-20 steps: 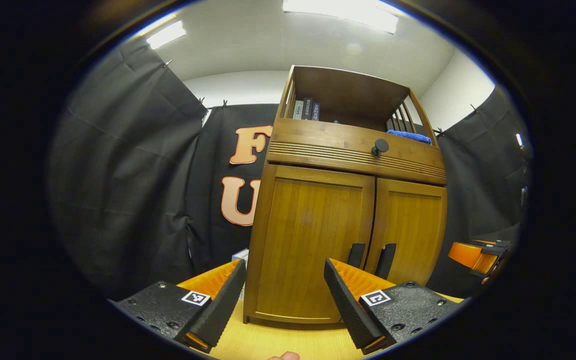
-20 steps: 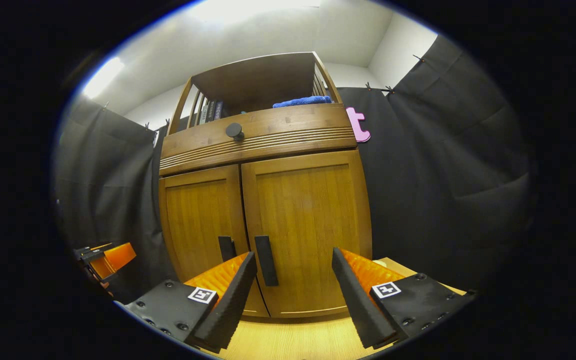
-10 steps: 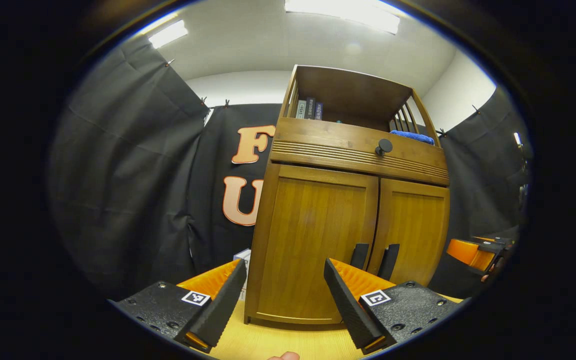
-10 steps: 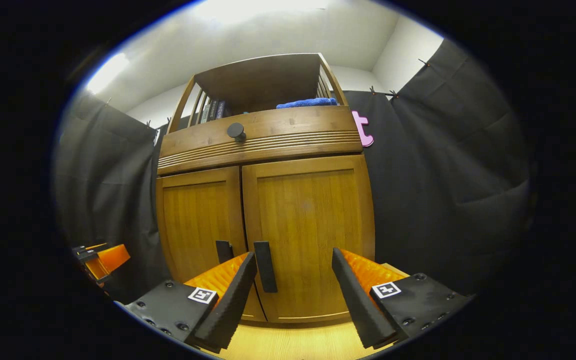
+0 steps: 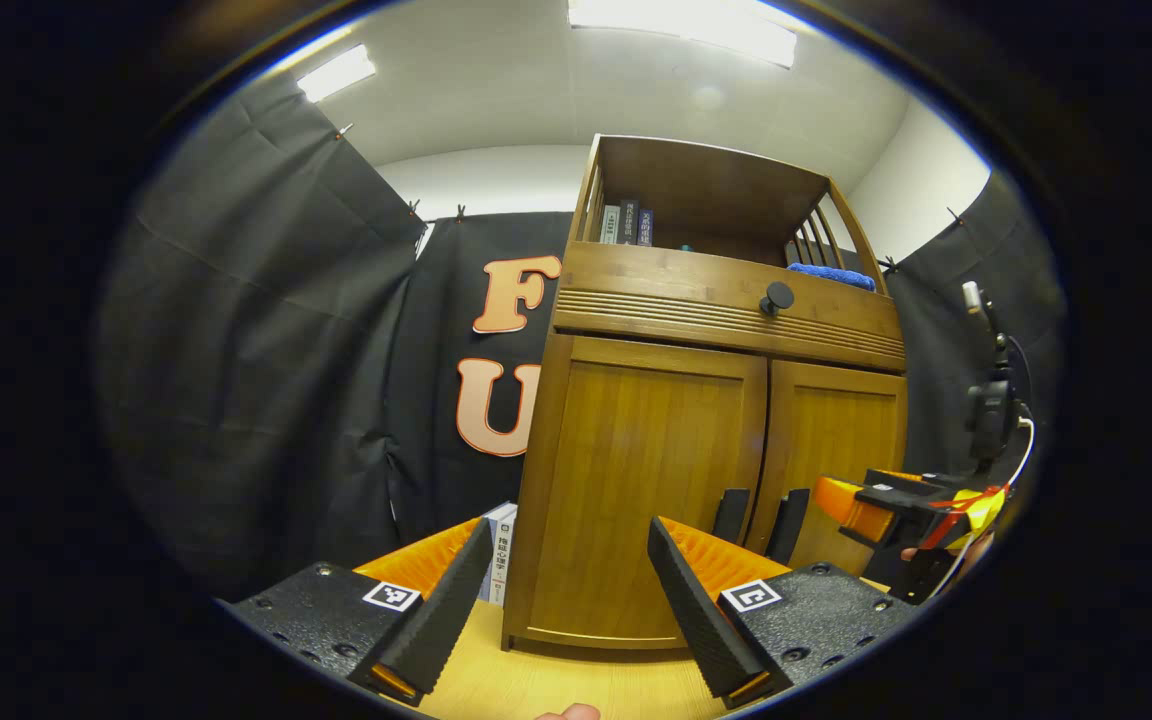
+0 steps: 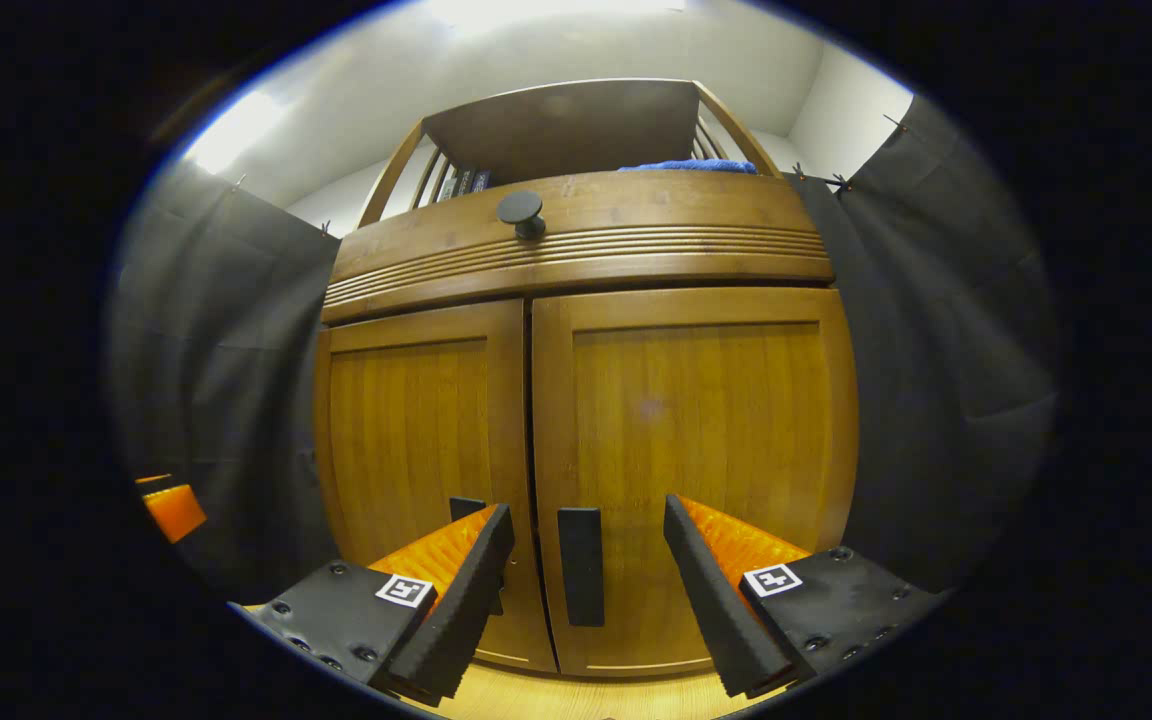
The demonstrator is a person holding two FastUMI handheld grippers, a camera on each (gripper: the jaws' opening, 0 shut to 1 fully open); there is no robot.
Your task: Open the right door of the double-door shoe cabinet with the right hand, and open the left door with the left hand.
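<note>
Both doors of the shoe cabinet [image 6: 576, 400] are shut as the right gripper [image 6: 586, 600] lines up on the right door's handle [image 6: 581, 565] — fingers spread wide, the dark vertical bar framed between them, not yet touched. The left gripper [image 5: 566, 600] hangs back, also spread and holding nothing, off to the cabinet's left front corner; in its view the left door's handle [image 5: 731, 515] sits beside its right finger, the other gripper [image 5: 866, 505] farther right.

To do this step well, judging from the frames: ease straight in until the bar lies well between the pads, close square on it approx. mid-height, then pull in an arc about the outer hinge rather than straight back. The left door [image 6: 406, 450] should wait its turn.

Hard to tell: how far the handle stands off the right door [image 6: 696, 440], and the hinges, which are hidden. The left handle is mostly covered by a finger in the right gripper view. The cabinet's base is cut off at bottom.
</note>
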